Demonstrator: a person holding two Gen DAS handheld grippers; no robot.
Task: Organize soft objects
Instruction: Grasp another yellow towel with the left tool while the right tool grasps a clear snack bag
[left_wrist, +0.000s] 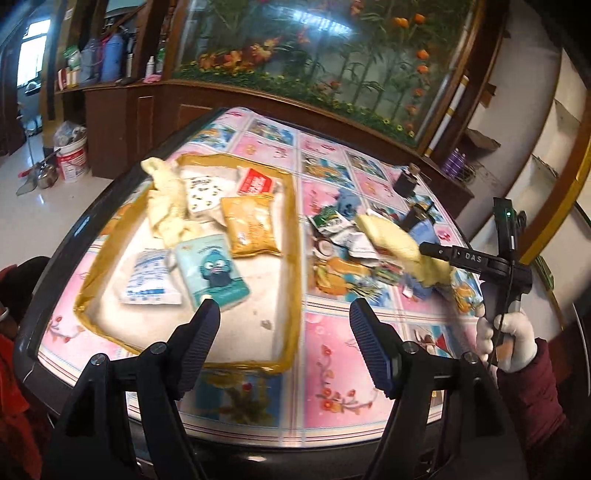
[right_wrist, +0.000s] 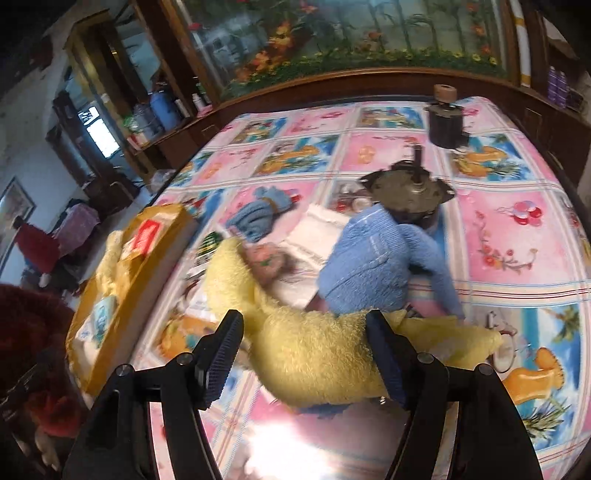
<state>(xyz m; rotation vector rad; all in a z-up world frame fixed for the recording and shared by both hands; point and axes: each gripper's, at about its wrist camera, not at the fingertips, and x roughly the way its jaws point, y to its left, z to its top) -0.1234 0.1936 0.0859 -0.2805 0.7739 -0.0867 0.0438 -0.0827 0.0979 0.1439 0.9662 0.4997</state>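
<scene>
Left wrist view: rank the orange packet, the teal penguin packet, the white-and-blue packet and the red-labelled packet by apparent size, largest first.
1. Orange packet
2. Teal penguin packet and white-and-blue packet: look about alike, and both lie nearer the camera, so no ranking between them
3. Red-labelled packet: smallest, but farthest away and partly covered

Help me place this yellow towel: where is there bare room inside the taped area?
The near strip of the taped area is free, between the front tape edge and the white pack and teal pack. The far half is crowded with packets and a cloth.
</scene>
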